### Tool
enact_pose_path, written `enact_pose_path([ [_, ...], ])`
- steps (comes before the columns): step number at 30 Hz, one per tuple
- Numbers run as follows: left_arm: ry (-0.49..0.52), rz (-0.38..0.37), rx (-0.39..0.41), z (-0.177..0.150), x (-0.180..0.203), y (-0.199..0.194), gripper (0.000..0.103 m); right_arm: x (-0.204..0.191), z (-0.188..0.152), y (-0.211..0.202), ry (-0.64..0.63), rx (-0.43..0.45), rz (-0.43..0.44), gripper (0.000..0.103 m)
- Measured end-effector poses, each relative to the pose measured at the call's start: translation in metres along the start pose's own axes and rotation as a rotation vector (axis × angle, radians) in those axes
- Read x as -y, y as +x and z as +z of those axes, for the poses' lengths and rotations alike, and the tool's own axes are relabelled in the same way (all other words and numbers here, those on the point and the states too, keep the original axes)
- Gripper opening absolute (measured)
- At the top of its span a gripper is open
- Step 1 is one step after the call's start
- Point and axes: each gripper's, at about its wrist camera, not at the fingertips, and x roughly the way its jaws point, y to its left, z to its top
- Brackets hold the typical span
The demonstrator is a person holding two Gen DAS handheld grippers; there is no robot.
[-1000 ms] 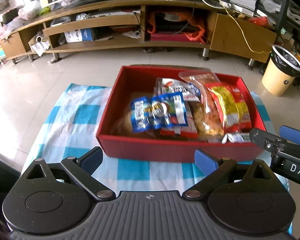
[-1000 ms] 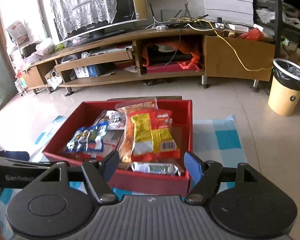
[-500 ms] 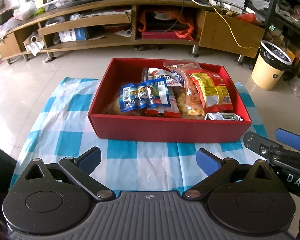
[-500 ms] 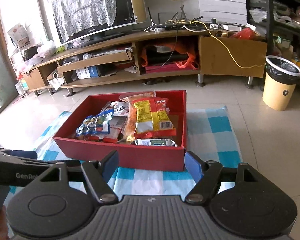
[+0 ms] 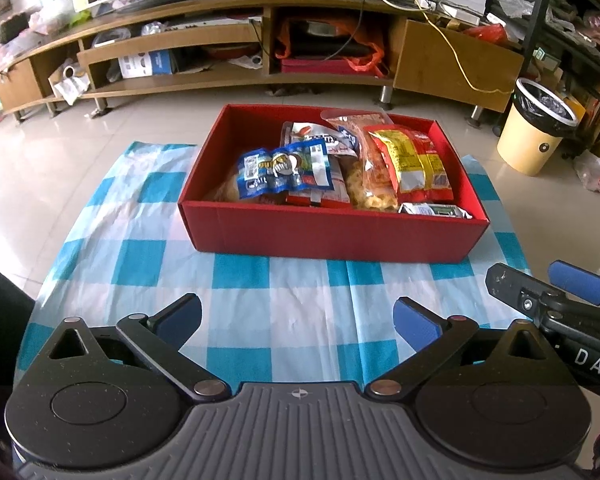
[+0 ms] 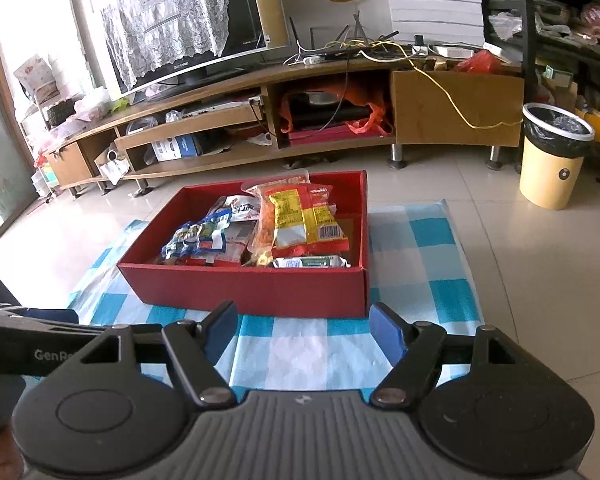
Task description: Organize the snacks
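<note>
A red box (image 5: 332, 236) (image 6: 260, 290) sits on a blue-and-white checked cloth (image 5: 148, 264) (image 6: 416, 248). Several snack packets lie inside it: a blue packet (image 5: 284, 168) (image 6: 194, 238) on the left, a red-and-yellow packet (image 5: 414, 160) (image 6: 304, 220) on the right, a silver-green packet (image 5: 434, 211) (image 6: 310, 262) at the near right corner. My left gripper (image 5: 298, 322) is open and empty, held back from the box's near wall. My right gripper (image 6: 302, 332) is open and empty, just short of the box; it also shows at the right edge of the left wrist view (image 5: 548, 296).
A long wooden TV cabinet (image 5: 260, 40) (image 6: 300, 120) stands across the tiled floor behind the box. A cream waste bin (image 5: 536, 128) (image 6: 552, 156) with a black liner stands at the far right. A dark shelf rack (image 6: 560, 20) is behind it.
Both grippers have pulled back from the box, which now looks smaller and farther away. More of the checked cloth shows in front. Both stay open and empty.
</note>
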Motion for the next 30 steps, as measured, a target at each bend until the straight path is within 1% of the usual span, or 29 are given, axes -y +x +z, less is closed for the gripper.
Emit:
enact_pose_path([
  [10,0.001,0.009,-0.007,-0.015,-0.001,-0.007,0.103,-0.003,-0.012,-0.009,-0.001,-0.013,-0.008,0.069],
  [21,-0.014,0.004,0.0,-0.023,-0.005,-0.017,0.103,-0.001,-0.022,-0.018,0.023,-0.027,-0.025,0.069],
  [30,0.001,0.017,0.0,-0.028,-0.002,-0.017,0.103,-0.002,-0.027,-0.022,0.029,-0.035,-0.009,0.069],
])
